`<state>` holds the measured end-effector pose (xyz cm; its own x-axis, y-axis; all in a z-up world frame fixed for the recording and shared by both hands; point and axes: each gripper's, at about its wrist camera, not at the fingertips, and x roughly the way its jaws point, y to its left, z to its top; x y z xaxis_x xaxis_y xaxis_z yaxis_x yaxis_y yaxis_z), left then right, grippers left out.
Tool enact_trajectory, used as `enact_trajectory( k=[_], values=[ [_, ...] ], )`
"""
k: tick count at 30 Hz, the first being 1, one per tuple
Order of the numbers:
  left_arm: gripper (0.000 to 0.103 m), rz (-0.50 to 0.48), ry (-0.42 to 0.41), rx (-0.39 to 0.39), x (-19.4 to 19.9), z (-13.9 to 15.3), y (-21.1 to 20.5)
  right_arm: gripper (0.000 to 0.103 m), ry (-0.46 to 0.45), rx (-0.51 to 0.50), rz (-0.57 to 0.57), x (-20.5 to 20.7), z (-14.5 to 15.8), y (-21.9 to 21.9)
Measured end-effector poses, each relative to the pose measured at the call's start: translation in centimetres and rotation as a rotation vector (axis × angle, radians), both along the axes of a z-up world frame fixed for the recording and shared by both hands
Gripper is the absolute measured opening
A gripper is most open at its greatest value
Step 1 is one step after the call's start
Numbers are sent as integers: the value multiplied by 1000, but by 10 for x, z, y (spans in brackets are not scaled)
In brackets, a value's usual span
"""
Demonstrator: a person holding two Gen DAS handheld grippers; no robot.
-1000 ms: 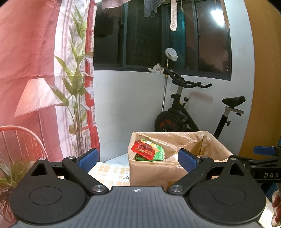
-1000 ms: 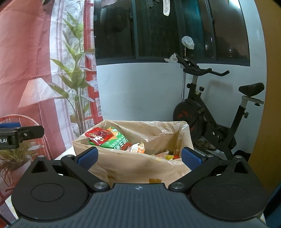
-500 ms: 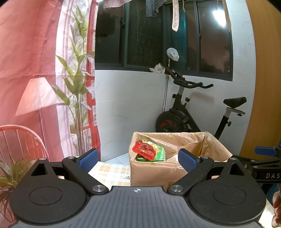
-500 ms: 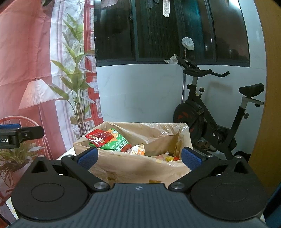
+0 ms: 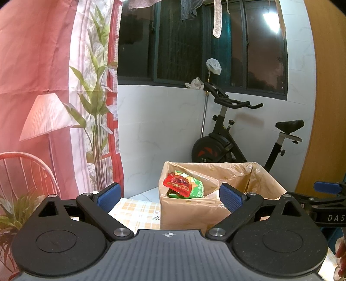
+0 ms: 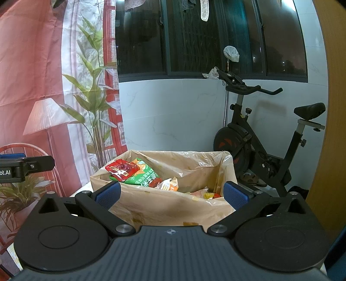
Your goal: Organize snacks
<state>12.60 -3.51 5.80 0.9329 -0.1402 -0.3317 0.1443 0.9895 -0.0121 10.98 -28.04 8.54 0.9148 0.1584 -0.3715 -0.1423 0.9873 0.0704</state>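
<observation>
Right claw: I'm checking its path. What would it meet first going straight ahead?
Probably the near wall of the lined cardboard box, between the open right claw fingers; depth is unclear.

Home balcony room: exercise bike (image 5: 233,138), hanging laundry (image 5: 217,19), printed curtain (image 5: 54,86).

Your left gripper (image 5: 169,197): matte black, ribbed grey housing, round discs, silver pivot screws, blue ridged pads (image 5: 231,197) | your right gripper (image 6: 170,192): same build, crosshair mark on the housing | white lettering on each gripper's side | bare fingertips at the lower right edge of the left view
</observation>
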Motion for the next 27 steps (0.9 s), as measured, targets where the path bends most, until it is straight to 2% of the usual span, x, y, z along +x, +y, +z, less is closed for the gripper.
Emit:
enact_trajectory(
  k=[27],
  values=[
    [98, 7, 0, -9, -1, -1, 0, 103, -12, 0, -2, -2, 1, 0]
  ],
)
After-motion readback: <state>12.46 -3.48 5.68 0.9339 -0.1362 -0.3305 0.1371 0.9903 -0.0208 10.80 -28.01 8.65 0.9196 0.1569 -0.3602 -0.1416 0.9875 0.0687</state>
